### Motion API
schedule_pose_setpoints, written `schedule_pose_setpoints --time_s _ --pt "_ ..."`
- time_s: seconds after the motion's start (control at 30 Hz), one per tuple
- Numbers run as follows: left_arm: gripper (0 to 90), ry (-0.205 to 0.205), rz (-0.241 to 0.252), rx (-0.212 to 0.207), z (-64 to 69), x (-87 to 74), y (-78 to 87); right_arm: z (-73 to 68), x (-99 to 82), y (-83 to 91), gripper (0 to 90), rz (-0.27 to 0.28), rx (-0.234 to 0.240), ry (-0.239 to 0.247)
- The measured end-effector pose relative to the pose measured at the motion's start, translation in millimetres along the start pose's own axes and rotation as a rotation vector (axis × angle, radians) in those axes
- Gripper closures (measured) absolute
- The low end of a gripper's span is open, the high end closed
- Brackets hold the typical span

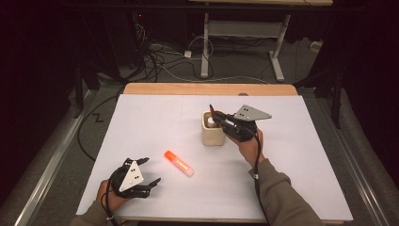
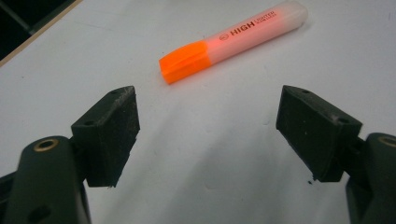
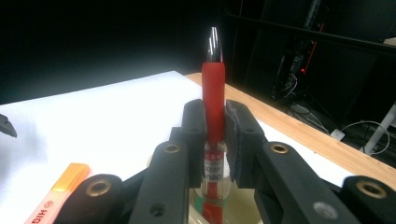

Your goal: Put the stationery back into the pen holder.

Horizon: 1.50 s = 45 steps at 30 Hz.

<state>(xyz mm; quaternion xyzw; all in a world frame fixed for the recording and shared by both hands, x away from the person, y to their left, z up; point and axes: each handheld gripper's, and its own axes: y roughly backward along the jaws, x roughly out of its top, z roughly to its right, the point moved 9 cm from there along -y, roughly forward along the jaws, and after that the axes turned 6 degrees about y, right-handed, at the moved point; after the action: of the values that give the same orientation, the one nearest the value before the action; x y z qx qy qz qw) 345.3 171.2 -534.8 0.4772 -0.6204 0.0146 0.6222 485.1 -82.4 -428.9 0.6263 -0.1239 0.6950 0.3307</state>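
Note:
A red pen point(image 3: 214, 116) with a silver tip stands between the jaws of my right gripper point(image 3: 214, 123), which is shut on it. Its lower end reaches down into a cream cup point(image 1: 212, 129) near the middle of the white table sheet; the right gripper point(image 1: 219, 117) hovers at the cup's top. An orange highlighter point(image 1: 179, 163) lies flat on the sheet, also seen as the highlighter point(image 2: 233, 39) ahead of my left gripper point(image 2: 219, 135). The left gripper point(image 1: 148, 170) rests open at the near left, with nothing between its pads.
A white sheet point(image 1: 291, 141) covers the wooden table point(image 1: 207, 88), whose far edge shows beyond it. Behind stand a desk frame point(image 1: 244, 37) and cables on the floor. Dark room surrounds the table.

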Motion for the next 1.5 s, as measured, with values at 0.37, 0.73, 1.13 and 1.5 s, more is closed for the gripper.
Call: schedule_pose_setpoints --time_s 0.37,0.73,1.13,1.5 --pt "20.9 -0.001 -0.005 -0.001 0.5 -0.5 -0.4 -1.4 -1.7 6.2 68.5 -0.004 -0.024 0.002" --pt "20.9 -0.003 -0.008 -0.004 1.2 -0.4 -1.2 -5.8 5.5 28.5 54.9 -0.009 -0.072 0.087" --pt "20.9 -0.009 -0.016 -0.005 1.7 -0.8 -2.6 -14.3 1.9 47.6 43.1 -0.044 -0.078 0.145" --pt "20.9 -0.013 -0.020 -0.005 2.1 -1.0 -3.3 -6.9 -3.3 71.6 31.3 -0.056 -0.115 0.128"
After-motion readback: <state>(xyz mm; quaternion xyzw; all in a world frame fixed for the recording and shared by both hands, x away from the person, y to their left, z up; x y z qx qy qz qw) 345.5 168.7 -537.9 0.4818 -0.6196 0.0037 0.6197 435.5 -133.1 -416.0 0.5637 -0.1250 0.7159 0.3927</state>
